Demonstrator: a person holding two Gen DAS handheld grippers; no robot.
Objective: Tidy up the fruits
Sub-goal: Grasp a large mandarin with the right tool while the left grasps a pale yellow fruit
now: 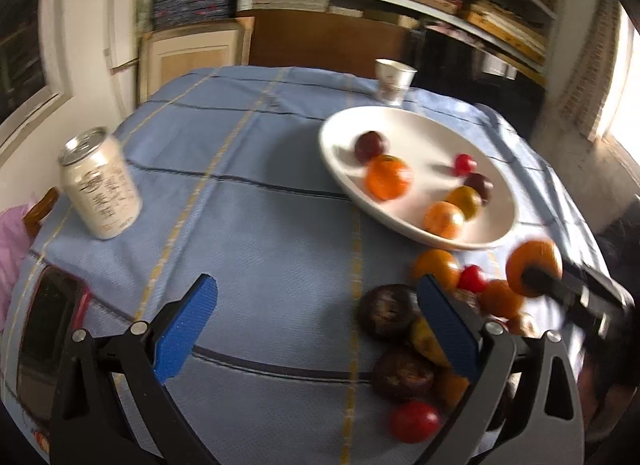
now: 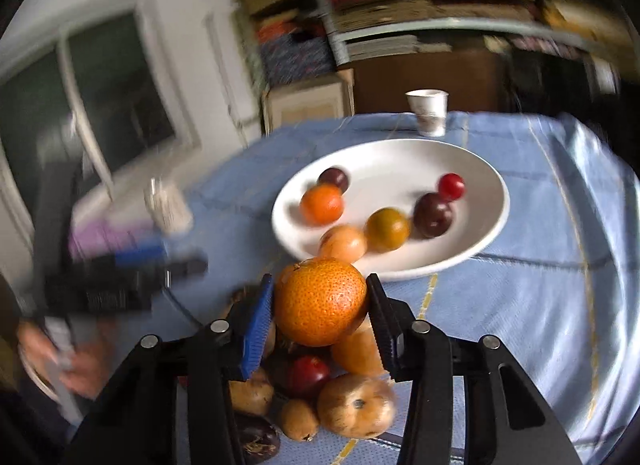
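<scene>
A white plate (image 1: 340, 133) on the blue tablecloth holds several fruits: oranges, dark plums, a red one. It also shows in the right wrist view (image 2: 480, 169). A pile of loose fruit (image 1: 404, 369) lies on the cloth at the near right, and shows in the right wrist view (image 2: 352, 405). My right gripper (image 2: 320, 305) is shut on an orange (image 2: 320, 307), held above the pile, short of the plate. In the left wrist view it (image 1: 534, 271) appears at the right. My left gripper (image 1: 316, 313) is open and empty above the cloth, left of the pile.
A pale drink can (image 1: 100, 181) stands at the left. A paper cup (image 1: 394, 81) stands behind the plate. A dark phone-like object (image 1: 48, 325) lies at the near left table edge. Shelves with stacked goods fill the background.
</scene>
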